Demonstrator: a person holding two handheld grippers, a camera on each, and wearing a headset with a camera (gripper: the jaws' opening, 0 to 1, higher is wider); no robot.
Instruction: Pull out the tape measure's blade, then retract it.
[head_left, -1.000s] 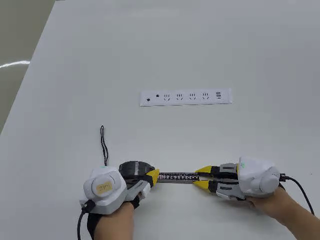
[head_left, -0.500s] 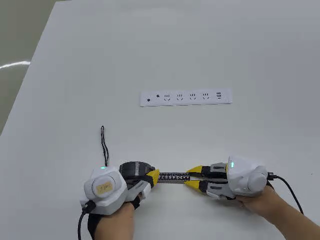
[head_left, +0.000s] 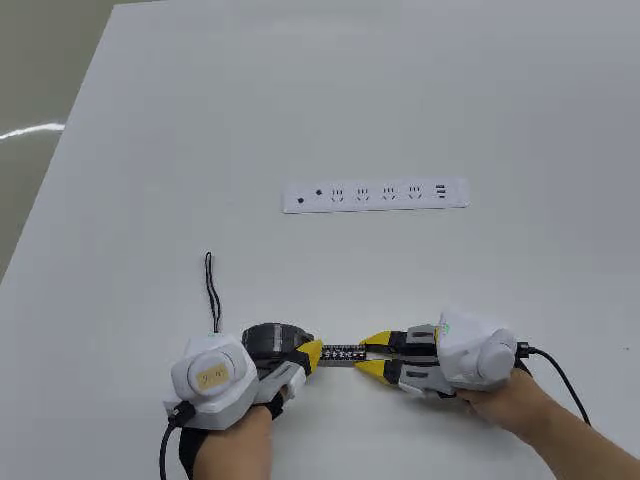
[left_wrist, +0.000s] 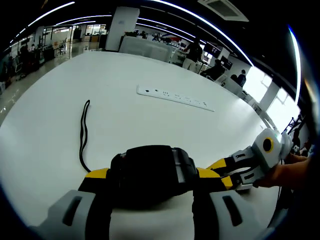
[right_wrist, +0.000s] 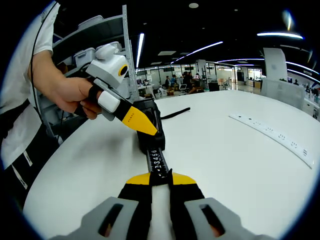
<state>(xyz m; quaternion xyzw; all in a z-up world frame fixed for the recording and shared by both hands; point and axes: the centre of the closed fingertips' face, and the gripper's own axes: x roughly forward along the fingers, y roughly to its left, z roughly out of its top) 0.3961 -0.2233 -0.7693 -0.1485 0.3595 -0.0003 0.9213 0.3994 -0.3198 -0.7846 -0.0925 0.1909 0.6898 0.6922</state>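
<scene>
Nudged closer to left tongs (head_left: 297, 362) since earlier, head view: right tongs (head_left: 372, 353), blade (head_left: 342, 353) shortened, near counter's (head_left: 300, 100) front edge (retraction underway). Left gripper view: clenched around tape measure (left_wrist: 150, 172). Right gripper view: pinching blade; short stretch remaining.

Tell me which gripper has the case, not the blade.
The left gripper: its fingers clamp the black tape measure case. The right gripper pinches the blade instead.

We have bare table (head_left: 300, 100) wide open to both sides and ahead. The power strip (head_left: 375, 194) lies crosswise well ahead. A black cord (head_left: 211, 290) trails just beyond the left gripper (left_wrist: 152, 174), which clasps the tape measure (head_left: 272, 340); the right gripper (head_left: 374, 353), pinching the blade (head_left: 342, 353), stands close opposite.
</scene>
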